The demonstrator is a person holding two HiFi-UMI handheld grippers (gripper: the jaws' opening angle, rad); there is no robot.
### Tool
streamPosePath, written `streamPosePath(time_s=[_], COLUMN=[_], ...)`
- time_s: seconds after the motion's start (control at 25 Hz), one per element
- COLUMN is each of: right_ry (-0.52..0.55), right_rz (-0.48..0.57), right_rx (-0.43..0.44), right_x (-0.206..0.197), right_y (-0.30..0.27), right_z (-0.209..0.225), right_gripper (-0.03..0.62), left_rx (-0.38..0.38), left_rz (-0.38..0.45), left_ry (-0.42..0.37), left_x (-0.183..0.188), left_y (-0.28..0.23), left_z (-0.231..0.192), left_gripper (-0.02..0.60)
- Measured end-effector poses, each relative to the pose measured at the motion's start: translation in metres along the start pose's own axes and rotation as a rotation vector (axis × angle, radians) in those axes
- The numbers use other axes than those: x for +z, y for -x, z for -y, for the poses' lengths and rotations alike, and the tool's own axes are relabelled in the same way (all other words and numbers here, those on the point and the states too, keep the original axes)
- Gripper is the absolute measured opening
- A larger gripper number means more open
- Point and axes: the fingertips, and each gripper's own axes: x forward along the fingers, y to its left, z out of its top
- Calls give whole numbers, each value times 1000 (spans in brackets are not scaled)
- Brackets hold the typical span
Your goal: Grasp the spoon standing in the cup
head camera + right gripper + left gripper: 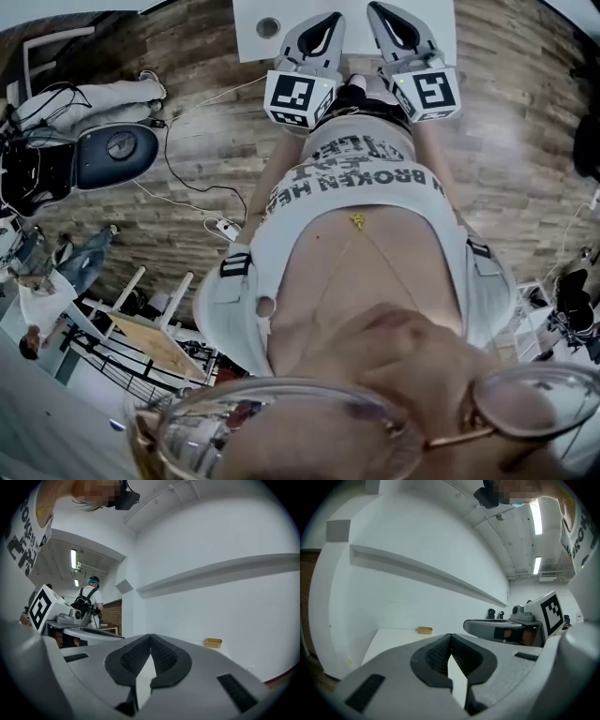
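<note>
No spoon shows in any view. In the head view a round grey-rimmed thing (267, 26), perhaps a cup seen from above, stands on the white table (248, 37), just left of my left gripper (323, 21). My right gripper (386, 11) reaches over the table beside it. A small low tan container (424, 630) sits far back on the table near the wall, and it appears again as the tan container (213, 642) in the right gripper view. The left gripper (450, 637) and the right gripper (150, 637) both have their pads together with nothing between them.
A white wall with a long ledge (426, 571) rises behind the table. Cables (197, 192) and a dark round seat (117, 150) lie on the wood floor to the left. A person with a backpack (89, 599) stands off to the left in the right gripper view.
</note>
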Motion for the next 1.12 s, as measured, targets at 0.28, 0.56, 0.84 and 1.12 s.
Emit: streamPosePath(time_s=[0.28,0.56,0.84,1.12], right_ry=[-9,12,13,5], right_rz=[-39,-69,-80,-114], right_rx=[-65,-127,-178,-174], right_x=[-2,-7,-16,-25], right_y=[-31,-68,-95,-103], right_z=[-4,-20,-24,-5], right_gripper=[8,6,8,8], left_rx=[-81,-151,-208,-206], left_rz=[-10,-4,-14,-19], left_ry=[9,1,-2,1], left_x=[6,9,2,4], left_y=[-8,-9,-16,-38], left_z=[-35,-78,-104,-108], left_gripper=[-9,-9,-9,-9])
